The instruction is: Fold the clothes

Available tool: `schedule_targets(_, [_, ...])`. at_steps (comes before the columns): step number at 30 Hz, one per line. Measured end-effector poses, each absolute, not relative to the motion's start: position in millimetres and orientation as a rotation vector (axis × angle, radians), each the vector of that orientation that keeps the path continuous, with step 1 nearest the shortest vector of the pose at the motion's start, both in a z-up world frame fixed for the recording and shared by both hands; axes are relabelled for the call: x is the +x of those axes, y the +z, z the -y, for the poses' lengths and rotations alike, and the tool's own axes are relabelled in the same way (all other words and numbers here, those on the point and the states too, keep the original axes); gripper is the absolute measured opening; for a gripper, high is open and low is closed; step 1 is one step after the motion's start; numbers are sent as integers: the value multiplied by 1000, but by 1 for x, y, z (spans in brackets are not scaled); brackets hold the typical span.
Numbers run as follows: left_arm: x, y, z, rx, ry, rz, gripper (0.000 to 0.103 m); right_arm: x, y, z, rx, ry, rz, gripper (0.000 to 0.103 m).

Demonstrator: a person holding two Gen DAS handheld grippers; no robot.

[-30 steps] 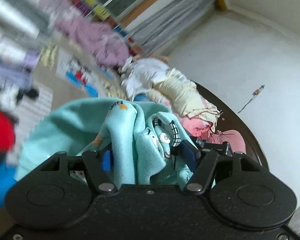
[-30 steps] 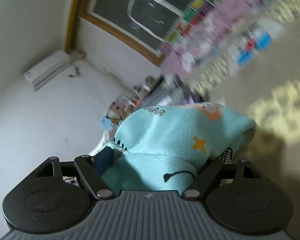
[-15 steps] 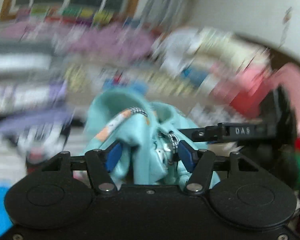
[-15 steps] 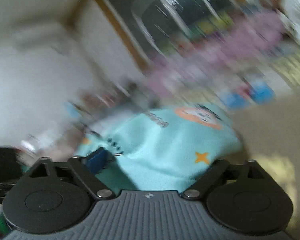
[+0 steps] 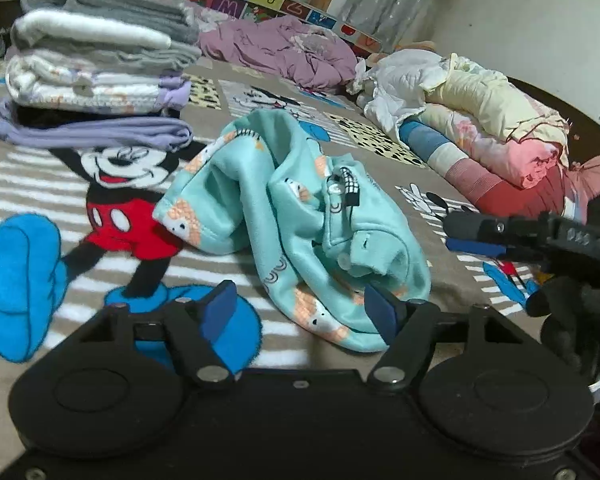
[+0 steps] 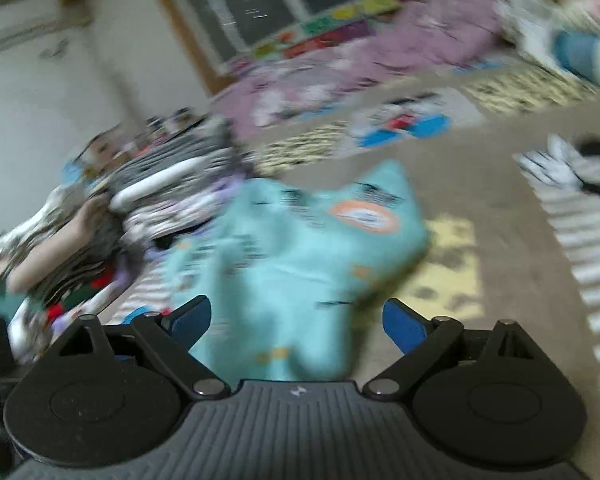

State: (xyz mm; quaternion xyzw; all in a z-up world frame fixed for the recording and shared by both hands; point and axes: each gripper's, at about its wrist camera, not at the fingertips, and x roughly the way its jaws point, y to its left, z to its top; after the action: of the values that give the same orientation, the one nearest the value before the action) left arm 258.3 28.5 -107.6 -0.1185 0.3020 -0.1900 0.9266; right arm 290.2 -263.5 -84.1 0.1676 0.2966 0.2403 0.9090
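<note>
Teal printed garment (image 5: 300, 236) lies crumpled on the cartoon-mouse blanket (image 5: 112, 184), just beyond both grippers. Left gripper (image 5: 300, 310) jaws opening, blue pads (image 5: 220, 308) apart, cloth edge lying between them but not pinched. Right gripper (image 6: 296, 320) jaws closing a little though wide apart, garment hem between the pads, no grip seen; that view is motion-blurred. Folded stack of clothes (image 5: 96, 64) sits behind on the left, purple quilt (image 5: 284, 52) and bedding pile (image 5: 484, 120) further back
</note>
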Motion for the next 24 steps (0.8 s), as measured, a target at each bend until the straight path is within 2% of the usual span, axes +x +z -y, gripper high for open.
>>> schedule_targets(1, [258,-106,-27,-225,-379,-615,70,290,-78,255,324,518,-613,90])
schedule_targets(5, [257,-103,-23,-154,-343,-601,70,299,-59,219,265,576,-638,77])
schedule_targets(13, [250,-108,-28,-157,-346,-606,70,317,-60,164,104,540,-681,74])
schedule_targets(16, [247,-108,-27,-158,-352,-600,70,318,-65,161,79,502,-662,50])
schedule_targets(17, [247,-108,-26,-160,-354,-597,70,318,-67,165,101,491,-658,36])
schedule_targets(18, [247,-107,-26,-164,-357,-594,70,317,-69,173,132,481,-650,30])
schedule_targets(21, [250,-105,-24,-185,-366,-589,70,314,-75,204,261,440,-634,20])
schedule_targets(24, [253,-103,-21,-202,-371,-579,70,309,-89,242,416,367,-633,19])
